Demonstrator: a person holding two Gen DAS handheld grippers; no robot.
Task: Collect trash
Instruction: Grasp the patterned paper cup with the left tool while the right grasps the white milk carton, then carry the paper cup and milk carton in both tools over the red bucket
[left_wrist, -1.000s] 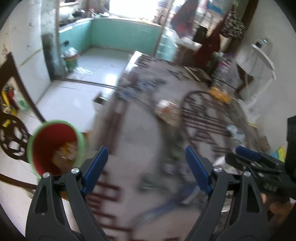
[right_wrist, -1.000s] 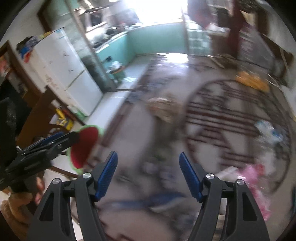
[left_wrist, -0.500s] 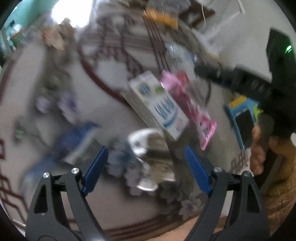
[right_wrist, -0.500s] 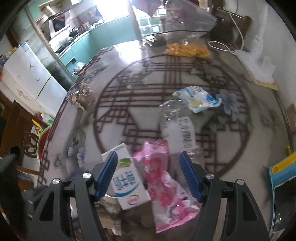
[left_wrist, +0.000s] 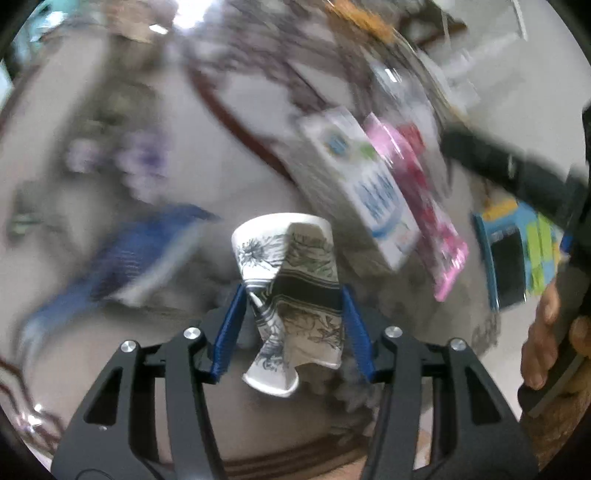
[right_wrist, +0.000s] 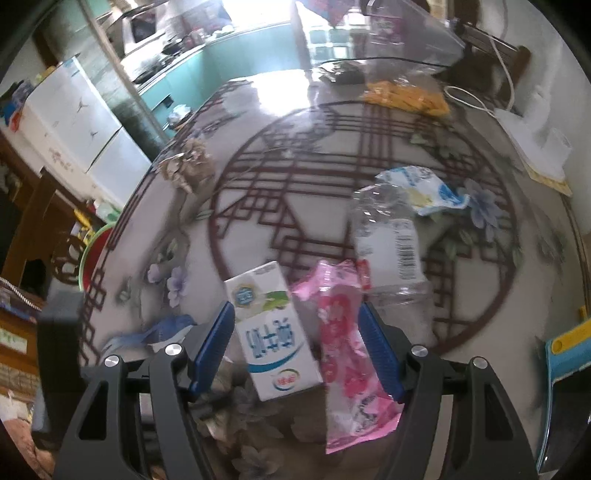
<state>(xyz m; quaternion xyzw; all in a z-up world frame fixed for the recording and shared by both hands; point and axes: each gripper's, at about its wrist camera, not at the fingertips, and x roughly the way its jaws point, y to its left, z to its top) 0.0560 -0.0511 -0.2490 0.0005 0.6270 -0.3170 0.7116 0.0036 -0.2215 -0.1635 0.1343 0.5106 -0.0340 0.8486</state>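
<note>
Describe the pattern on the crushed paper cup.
White crushed paper cup with dark ink-style floral drawings and a black band; clearest in the left wrist view.

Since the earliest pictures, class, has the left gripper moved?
Yes. The left gripper swung from the red bin toward the milk carton, its jaws just closing on the crumpled paper cup.

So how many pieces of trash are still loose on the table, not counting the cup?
5, possibly more hidden: milk carton and pink wrapper between the right gripper's open jaws, clear bottle behind, blue-white wrapper beyond, blue wrapper left.
</note>
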